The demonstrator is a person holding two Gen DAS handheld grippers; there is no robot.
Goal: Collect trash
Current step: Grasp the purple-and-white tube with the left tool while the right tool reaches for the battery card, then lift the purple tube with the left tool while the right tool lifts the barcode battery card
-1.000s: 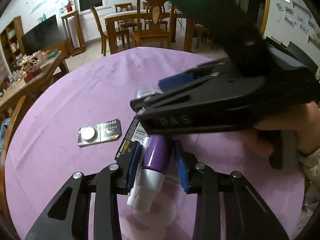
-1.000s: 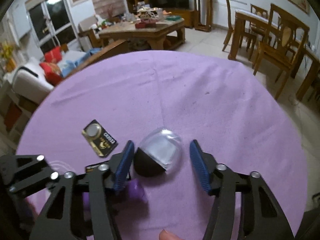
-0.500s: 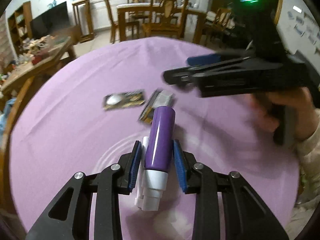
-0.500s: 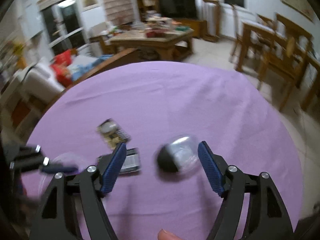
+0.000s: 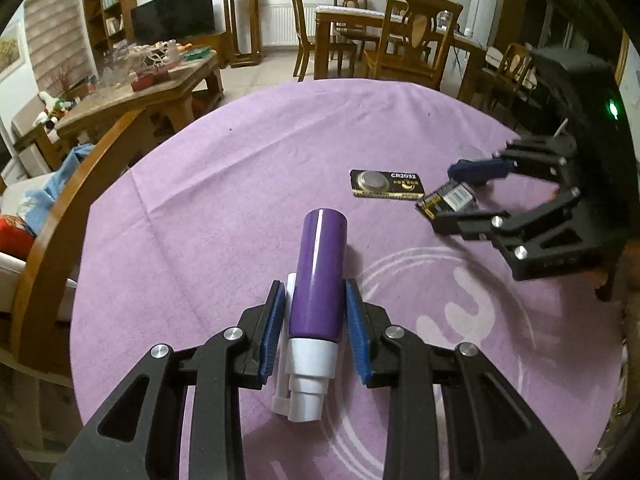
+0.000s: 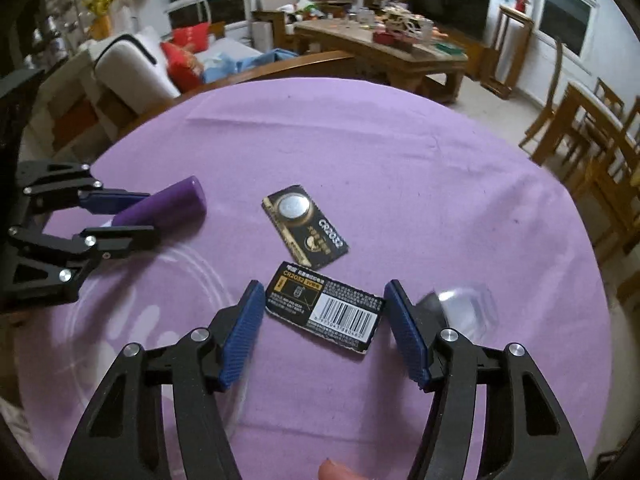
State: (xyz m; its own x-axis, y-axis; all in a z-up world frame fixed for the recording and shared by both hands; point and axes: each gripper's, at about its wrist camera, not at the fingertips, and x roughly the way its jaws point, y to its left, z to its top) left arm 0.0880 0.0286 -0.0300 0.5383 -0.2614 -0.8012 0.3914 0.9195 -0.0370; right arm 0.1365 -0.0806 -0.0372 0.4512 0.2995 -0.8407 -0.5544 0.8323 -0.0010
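The purple bottle [image 5: 318,276] is pinched in the left gripper [image 5: 315,334], above the purple tablecloth [image 6: 400,152]. Near it lie two battery cards: one face up [image 6: 304,226], one barcode up [image 6: 326,308] between the closing, not touching jaws of the right gripper [image 6: 324,330]. A clear dome capsule [image 6: 464,308] sits just beside.

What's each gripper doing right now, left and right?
Left gripper: shut on the purple tube.
Right gripper: jaws closing, straddling the barcode card, not gripping yet.
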